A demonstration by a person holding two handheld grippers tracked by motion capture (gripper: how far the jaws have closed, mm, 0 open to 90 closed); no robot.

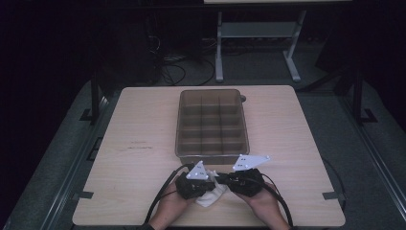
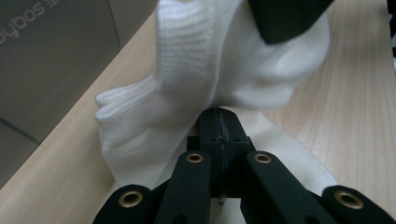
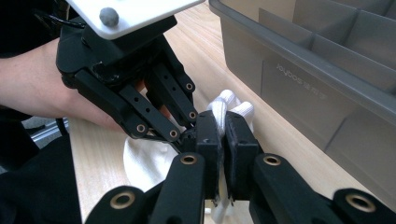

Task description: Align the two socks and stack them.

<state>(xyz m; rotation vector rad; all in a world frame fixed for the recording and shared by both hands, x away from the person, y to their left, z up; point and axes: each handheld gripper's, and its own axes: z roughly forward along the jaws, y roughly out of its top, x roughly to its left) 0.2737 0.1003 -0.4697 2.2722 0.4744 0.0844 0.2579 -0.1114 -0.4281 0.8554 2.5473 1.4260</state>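
Both grippers clamp one white knitted cotton glove at the near edge of the pale wooden counter: the left gripper pinches its lower fabric, the right gripper a fold from the opposite side, seemingly to stretch or fold it. Beyond stands a grey translucent plastic divided box.

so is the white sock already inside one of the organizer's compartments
No, the white sock lies on the table in front of the organizer, pinched between the left claw and the right claw.
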